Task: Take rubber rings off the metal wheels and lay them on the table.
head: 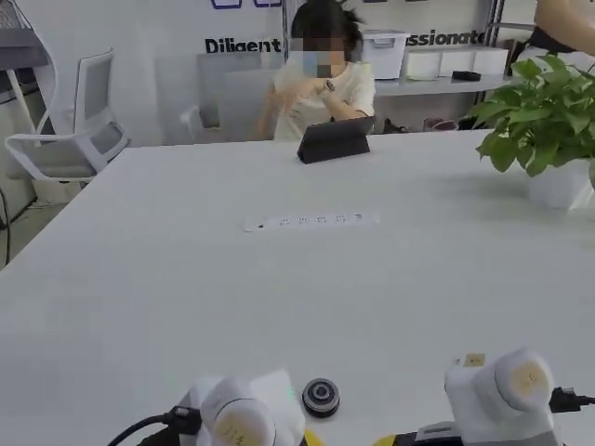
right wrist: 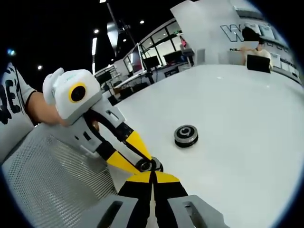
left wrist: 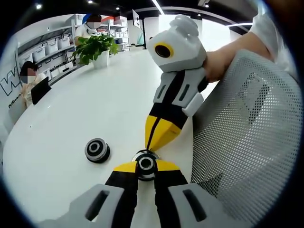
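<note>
The left claw (left wrist: 146, 167) was clenched on a small metal wheel (left wrist: 146, 161), held just over the near edge of the counter (head: 279, 307). If that grip was light, a tug from the other side could have twisted the wheel round or pulled it free. It would then likely have rolled off the edge, or dropped onto the mesh chair (left wrist: 247, 133) just beside it.

The second wheel (head: 321, 397) lay flat on the counter between the two claws in the head view. Its dark outer band (left wrist: 89, 153), probably its rubber ring, was not yet off. A wide swing of either claw could have knocked it rolling.

The right claw (left wrist: 151, 145) had its jaws pinched together, with the tips touching the held wheel's rim. Whether they had caught any rubber could not be told. If they had only met metal, they would probably have slipped off, and a stretched ring might have snapped away.

For room, the near edge and the chair back crowded the work closely. Ahead, the counter ran bare and wide. The power strip (head: 311, 221), the tablet (head: 335, 141) in front of a seated person, and the potted plant (head: 548, 116) at the far right stood well apart. Laying rings farther in from the edge looked safer.
</note>
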`<action>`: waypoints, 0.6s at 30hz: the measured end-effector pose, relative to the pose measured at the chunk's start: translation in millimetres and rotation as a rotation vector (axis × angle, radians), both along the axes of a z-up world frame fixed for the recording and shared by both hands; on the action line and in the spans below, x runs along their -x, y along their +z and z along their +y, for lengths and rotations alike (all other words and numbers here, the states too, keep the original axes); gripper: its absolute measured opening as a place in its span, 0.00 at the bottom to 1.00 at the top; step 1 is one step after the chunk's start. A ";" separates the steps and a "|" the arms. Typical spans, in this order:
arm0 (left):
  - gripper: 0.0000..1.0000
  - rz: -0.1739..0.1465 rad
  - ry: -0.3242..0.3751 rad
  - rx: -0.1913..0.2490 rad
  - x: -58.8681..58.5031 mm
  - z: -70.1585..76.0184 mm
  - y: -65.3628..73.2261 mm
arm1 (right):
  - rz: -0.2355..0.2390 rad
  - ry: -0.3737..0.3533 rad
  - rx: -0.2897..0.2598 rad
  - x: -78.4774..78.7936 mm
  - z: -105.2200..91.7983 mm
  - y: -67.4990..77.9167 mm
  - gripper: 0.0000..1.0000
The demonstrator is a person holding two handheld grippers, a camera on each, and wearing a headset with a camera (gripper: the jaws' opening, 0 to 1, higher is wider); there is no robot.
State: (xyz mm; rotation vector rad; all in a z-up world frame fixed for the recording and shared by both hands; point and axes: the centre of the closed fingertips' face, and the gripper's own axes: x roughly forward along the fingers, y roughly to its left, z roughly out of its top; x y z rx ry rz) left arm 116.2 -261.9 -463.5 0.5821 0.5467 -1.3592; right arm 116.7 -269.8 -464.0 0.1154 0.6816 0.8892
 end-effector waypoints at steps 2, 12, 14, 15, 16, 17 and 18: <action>0.07 0.000 0.001 0.000 -0.1 0.1 0.0 | -0.004 0.004 -0.007 0.6 1.6 1.1 0.00; 0.07 0.003 0.005 -0.005 -0.3 -0.1 -0.4 | -0.020 0.038 -0.036 3.8 10.2 5.9 0.00; 0.07 0.005 0.005 -0.004 0.0 -0.3 -0.4 | -0.033 0.061 -0.092 5.8 19.0 14.2 0.00; 0.07 0.005 0.006 -0.003 0.1 -0.5 -0.5 | -0.053 0.084 -0.138 6.6 25.1 22.6 0.00; 0.07 0.005 0.008 -0.003 -0.5 -0.4 -0.8 | -0.036 0.067 -0.089 7.3 18.5 16.5 0.00; 0.07 0.006 0.008 -0.004 -0.5 -0.5 -1.1 | -0.044 0.067 -0.083 7.1 17.9 15.3 0.00; 0.07 0.005 0.008 -0.003 -0.7 -0.7 -1.3 | -0.030 0.057 -0.096 6.6 17.5 14.8 0.00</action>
